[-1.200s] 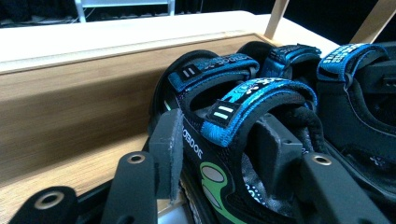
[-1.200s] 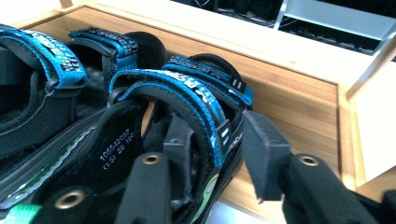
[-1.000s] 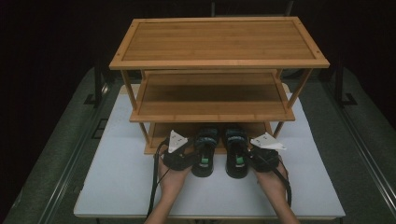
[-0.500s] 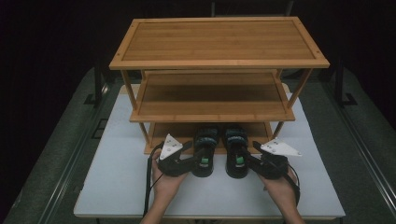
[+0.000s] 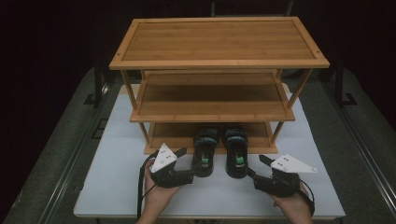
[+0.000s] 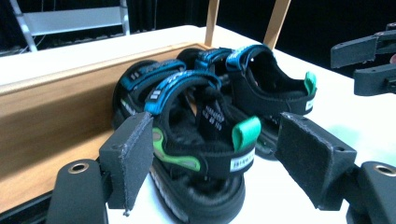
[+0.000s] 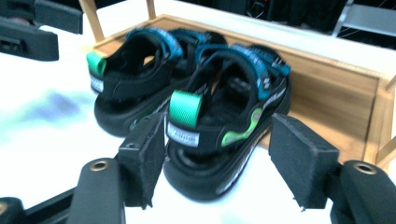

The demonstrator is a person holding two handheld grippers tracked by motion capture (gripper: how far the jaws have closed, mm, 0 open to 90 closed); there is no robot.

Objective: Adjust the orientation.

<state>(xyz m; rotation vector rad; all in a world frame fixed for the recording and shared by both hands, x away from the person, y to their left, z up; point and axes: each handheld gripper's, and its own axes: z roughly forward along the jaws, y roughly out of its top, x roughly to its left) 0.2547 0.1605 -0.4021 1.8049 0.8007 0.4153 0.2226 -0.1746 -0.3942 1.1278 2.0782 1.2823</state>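
Both grippers, left [image 5: 186, 164] and right [image 5: 254, 166], are spread wide, grasping nothing, each facing the heel of one of two black strapped sandals [image 5: 205, 150] [image 5: 236, 150] half under the three-tier bamboo rack's [image 5: 219, 44] lowest shelf.

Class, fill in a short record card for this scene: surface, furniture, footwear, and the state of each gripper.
surface: white table
furniture: three-tier wooden rack, shelves bare
left sandal: toe on the bottom shelf, heel on the table
right sandal: beside it, same way
left gripper: open, behind the left sandal's heel, apart
right gripper: open, behind the right sandal's heel, apart
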